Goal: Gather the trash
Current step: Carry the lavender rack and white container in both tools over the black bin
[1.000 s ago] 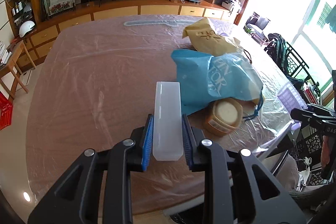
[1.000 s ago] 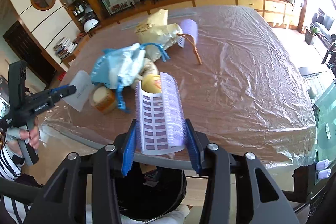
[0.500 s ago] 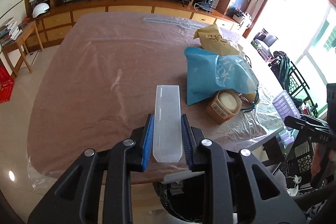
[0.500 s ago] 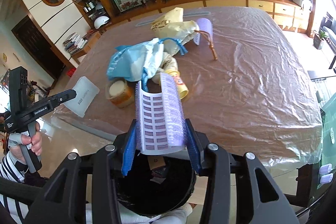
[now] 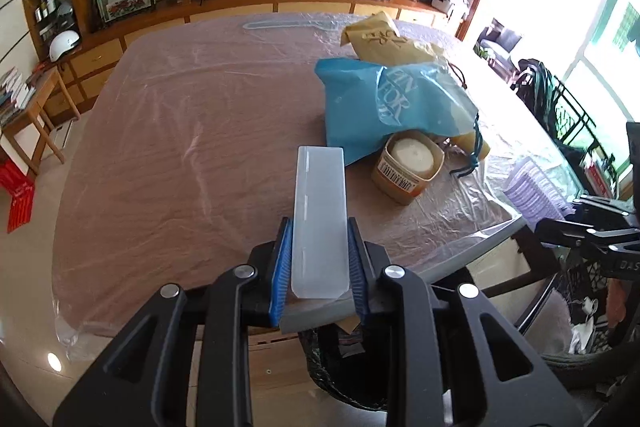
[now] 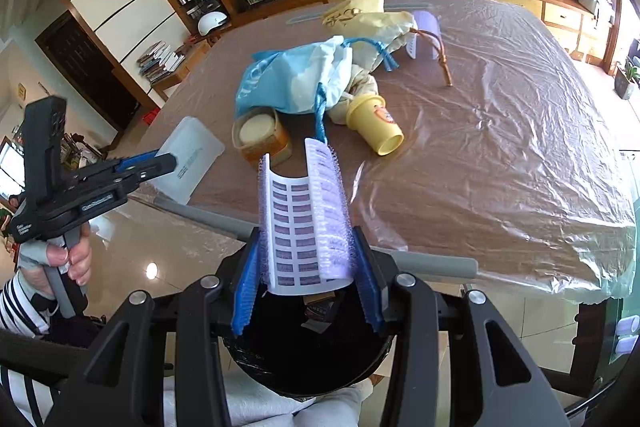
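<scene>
My left gripper (image 5: 319,267) is shut on a flat translucent plastic piece (image 5: 319,219), held over the table's near edge; the gripper also shows in the right wrist view (image 6: 160,163). My right gripper (image 6: 307,279) is shut on a curved purple bristled plastic piece (image 6: 306,223), held above a black bin (image 6: 304,351) below the table edge. The bin shows in the left wrist view (image 5: 344,367). On the table lie a blue bag (image 5: 384,103), a tan bag (image 5: 384,41), a brown tub (image 5: 408,167) and a yellow cup (image 6: 376,125).
The table (image 5: 180,155) is covered with clear plastic film. A second purple piece (image 6: 424,35) and a brown stick (image 6: 442,67) lie behind the bags. A TV cabinet runs along the far wall. A dark chair (image 5: 560,107) stands at the right.
Both grippers have drawn back toward the table's near edge with their pieces still held. The black bin has come into view beneath each of them.
</scene>
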Action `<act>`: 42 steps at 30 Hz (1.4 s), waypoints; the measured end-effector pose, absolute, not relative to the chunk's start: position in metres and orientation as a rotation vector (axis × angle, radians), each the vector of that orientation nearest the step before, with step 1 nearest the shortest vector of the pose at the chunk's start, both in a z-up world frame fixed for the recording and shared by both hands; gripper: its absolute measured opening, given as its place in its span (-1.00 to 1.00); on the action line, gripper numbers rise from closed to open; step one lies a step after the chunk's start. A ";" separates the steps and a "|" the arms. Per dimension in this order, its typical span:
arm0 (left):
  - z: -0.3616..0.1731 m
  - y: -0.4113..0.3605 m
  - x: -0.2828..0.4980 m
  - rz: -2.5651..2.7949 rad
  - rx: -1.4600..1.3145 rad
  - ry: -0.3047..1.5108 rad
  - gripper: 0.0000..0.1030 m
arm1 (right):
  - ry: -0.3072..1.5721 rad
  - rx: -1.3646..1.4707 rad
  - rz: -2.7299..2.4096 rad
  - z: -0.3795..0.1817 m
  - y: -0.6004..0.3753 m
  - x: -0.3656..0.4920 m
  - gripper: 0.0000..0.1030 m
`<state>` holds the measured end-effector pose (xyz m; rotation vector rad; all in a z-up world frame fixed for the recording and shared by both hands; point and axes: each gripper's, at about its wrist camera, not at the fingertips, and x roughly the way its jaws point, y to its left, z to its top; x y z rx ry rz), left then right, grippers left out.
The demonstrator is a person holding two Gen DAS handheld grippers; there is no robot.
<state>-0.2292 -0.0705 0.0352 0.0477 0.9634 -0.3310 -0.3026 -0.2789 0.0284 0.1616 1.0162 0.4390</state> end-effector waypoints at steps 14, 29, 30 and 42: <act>0.026 -0.077 -0.223 -0.345 0.053 0.982 -0.46 | 1.021 0.187 0.448 0.024 -0.282 -0.303 -0.18; 0.052 -0.082 -0.265 -0.450 0.016 0.943 -0.46 | 1.019 0.178 0.477 0.032 -0.281 -0.309 -0.18; 0.051 -0.085 -0.268 -0.456 0.027 0.946 -0.46 | 1.022 0.177 0.478 0.031 -0.281 -0.309 -0.18; 0.040 -0.113 -0.304 -0.583 0.129 0.998 -0.46 | 1.051 0.164 0.499 0.025 -0.282 -0.333 -0.18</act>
